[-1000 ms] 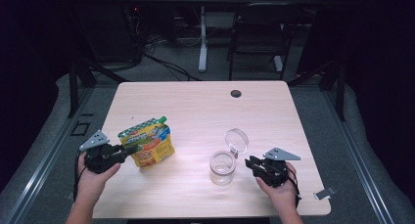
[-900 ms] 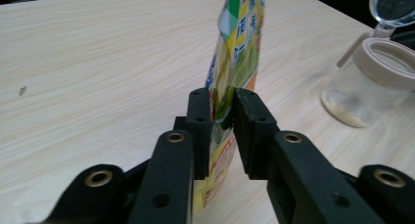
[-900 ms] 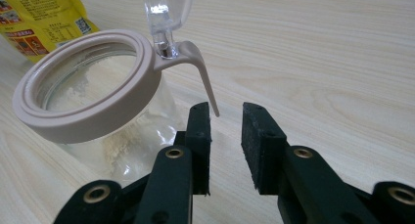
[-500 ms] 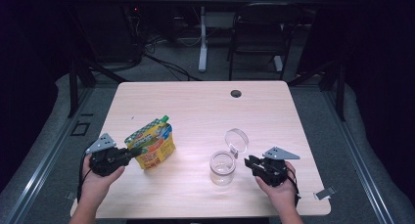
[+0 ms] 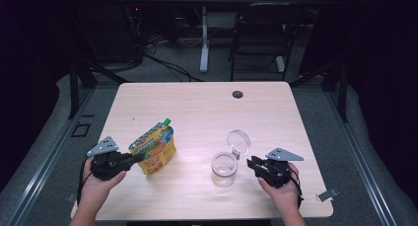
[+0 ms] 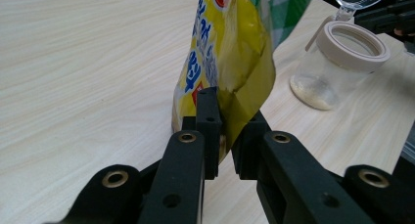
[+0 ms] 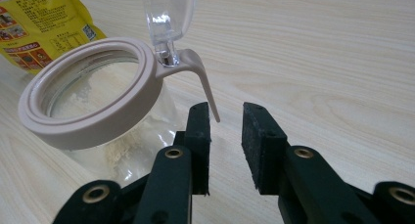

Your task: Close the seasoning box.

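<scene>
In the high view, the left tongs (image 5: 137, 158) at lower left have just been closing and now pinch the edge of the yellow pouch (image 5: 156, 148), which stands on the counter (image 5: 207, 107). At lower right, the right tongs (image 5: 252, 164) sit just beside the open jar (image 5: 224, 169).

In the left gripper view, the tongs (image 6: 226, 136) clamp the pouch (image 6: 230, 62) at frame centre; the jar (image 6: 337, 62) stands upper right.

In the right gripper view, the tongs (image 7: 226, 145) stand apart, the jar (image 7: 93, 111) at left, its lid tab just above them.
</scene>
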